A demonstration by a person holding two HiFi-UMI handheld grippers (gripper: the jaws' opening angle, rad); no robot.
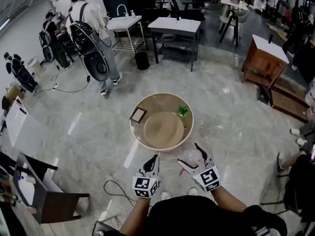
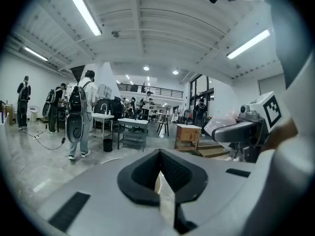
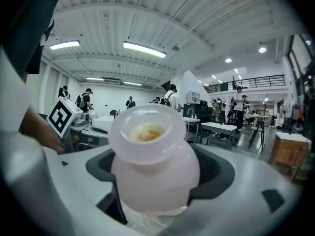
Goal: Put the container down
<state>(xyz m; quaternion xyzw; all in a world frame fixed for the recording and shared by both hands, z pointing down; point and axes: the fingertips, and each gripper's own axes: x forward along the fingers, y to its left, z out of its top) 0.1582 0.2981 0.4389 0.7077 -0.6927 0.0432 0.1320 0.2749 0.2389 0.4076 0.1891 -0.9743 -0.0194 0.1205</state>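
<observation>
Two tongs hang near the 6 o'clock rim of the round counter [image 1: 133, 130]. The right tongs [image 1: 189, 154] stand wide and grip a milky white container [image 3: 155, 176] by its body, in the air at the counter's 5 o'clock. The left tongs [image 2: 160, 155] are closed and empty.

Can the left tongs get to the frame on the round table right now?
Probably yes. The left tongs are shut and empty, just short of the table, and the frame lies uncovered on its left side.
</observation>
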